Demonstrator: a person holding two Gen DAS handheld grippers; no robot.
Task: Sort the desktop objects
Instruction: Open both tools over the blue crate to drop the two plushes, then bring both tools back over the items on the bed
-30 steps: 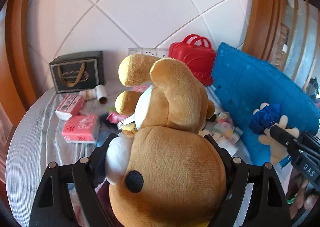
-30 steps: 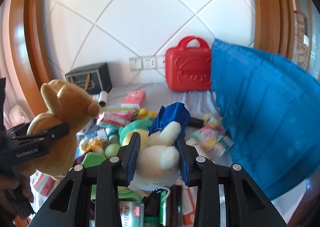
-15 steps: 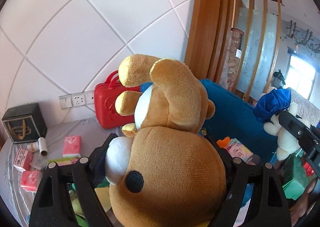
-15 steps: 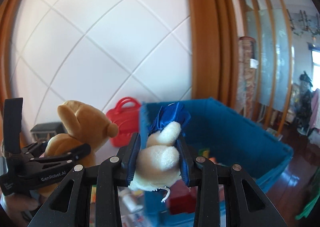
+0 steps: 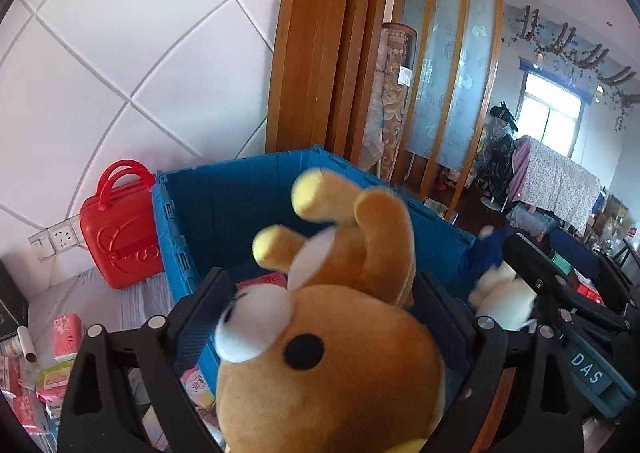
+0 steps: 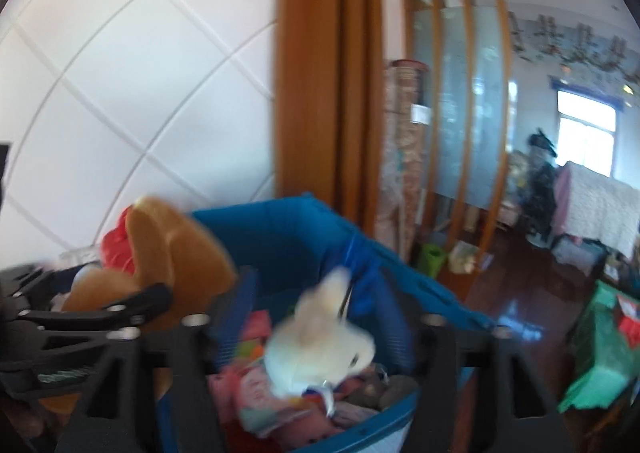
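A brown plush bear (image 5: 332,373) sits head-first between the fingers of my left gripper (image 5: 324,285). Its jaws are opening, and a gap shows between the left pad and the bear. The bear hangs over the blue bin (image 5: 240,165). In the right wrist view, my right gripper (image 6: 318,285) is opening wide. A white plush (image 6: 320,341) with a blue hat (image 6: 364,277) lies loose and blurred between its fingers, touching neither pad, above the bin (image 6: 280,205). The right gripper (image 5: 560,313) and white plush (image 5: 500,301) also show in the left wrist view. The left gripper (image 6: 120,309) appears with the bear (image 6: 172,253).
The bin holds pink packs and other items (image 6: 260,393). A red case (image 5: 120,237) stands against the wall left of the bin, with tissue packs (image 5: 66,337) on the table. A wooden post (image 5: 316,45) rises behind the bin. A green bag (image 6: 600,353) sits on the floor at right.
Both grippers swung from over the table to above the blue bin. The right jaws spread and let go of the white plush. The left jaws widened and the bear tipped.
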